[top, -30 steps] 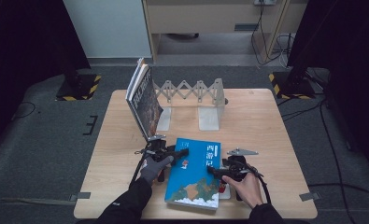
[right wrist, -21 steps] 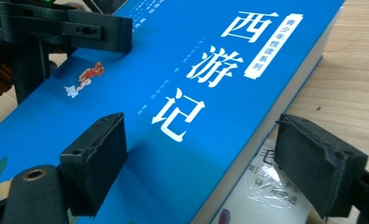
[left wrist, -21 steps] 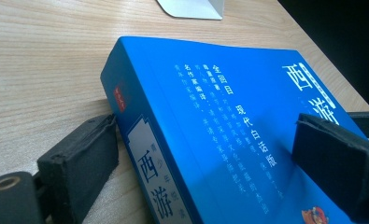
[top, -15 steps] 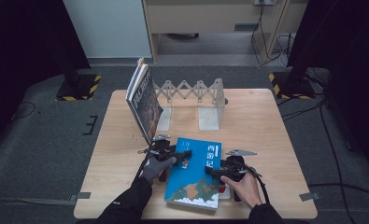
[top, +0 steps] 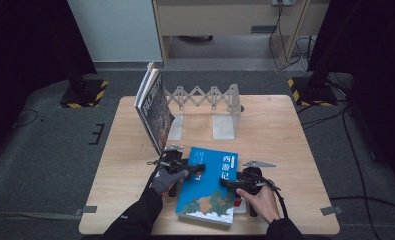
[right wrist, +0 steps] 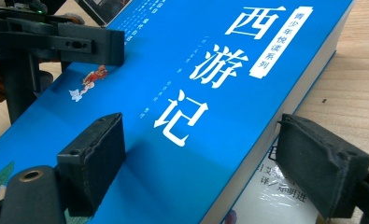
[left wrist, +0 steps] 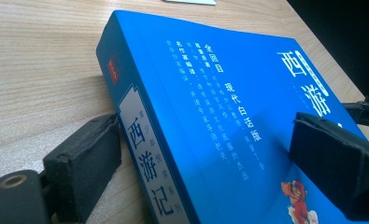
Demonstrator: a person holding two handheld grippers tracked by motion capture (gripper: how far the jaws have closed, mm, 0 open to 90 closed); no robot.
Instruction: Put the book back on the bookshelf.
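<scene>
- A thick blue book is seen lying flat on the front middle of the wooden bench, cover up, with white characters on cover and spine.
- Under its right front corner a thinner white item, wrapped in film, is partly covered; what it is cannot be told.
- The left hand-held gripper is set at the book's left edge, jaws apart: one pad is seen beside the spine near the bench top, the other pad over the cover. Its jaws have just been opening, with the book's edge between them and not pressed.
- The right hand-held gripper is set at the book's right edge, jaws apart: one pad over the cover, the other below the page edge, neither seen pressing.
- Step judged: the book is bracketed from both sides, not yet gripped or lifted.
- Next move, as judged: both grippers closed squarely on the edges, then an even lift and a tilt upright, probably toward the metal bookend rack at the back.
- Risk noted: a heavy book may slip from a shallow grip.
- A dark-covered book is leaned against the rack's left end.
- Room: grey floor, dark curtains at both sides, yellow-black striped stand bases, loose cables at the right.
</scene>
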